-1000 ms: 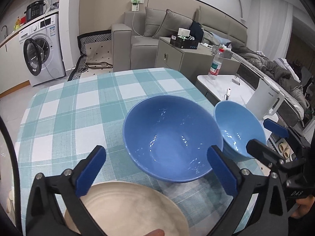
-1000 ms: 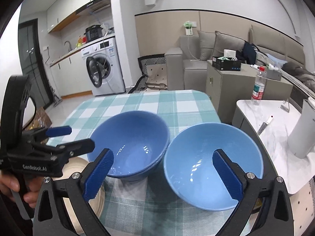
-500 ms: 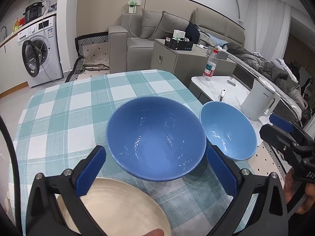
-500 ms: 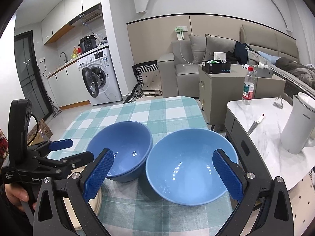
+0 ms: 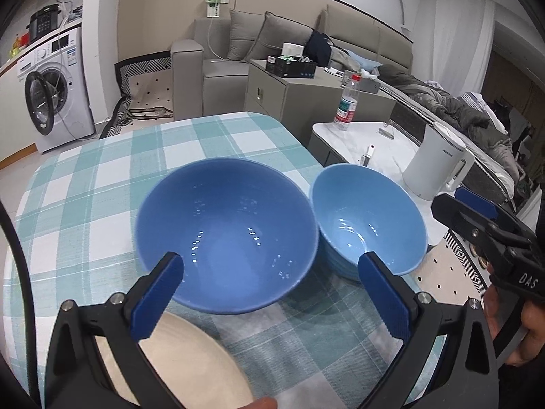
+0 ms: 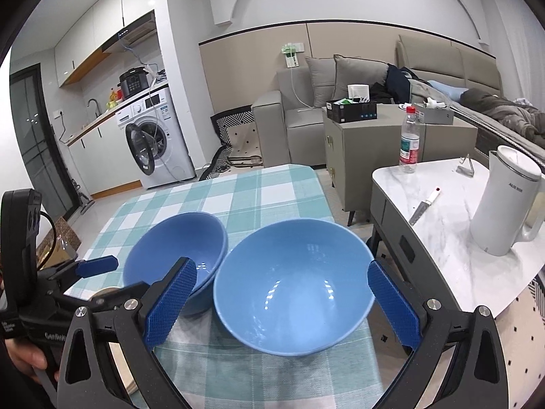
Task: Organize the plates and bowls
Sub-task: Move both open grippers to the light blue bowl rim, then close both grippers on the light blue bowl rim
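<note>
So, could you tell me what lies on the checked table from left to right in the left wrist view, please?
Cream plate → darker blue bowl → lighter blue bowl, with the left gripper open in front of them.

Two bowls sit upright and empty on the checked surface (image 5: 102,177), side by side — rims just about touching. The darker blue bowl (image 5: 226,235) is on the left, the lighter blue bowl (image 5: 368,218) near the right edge. A cream plate (image 5: 190,361) lies flat nearer the camera — partly hidden.
</note>
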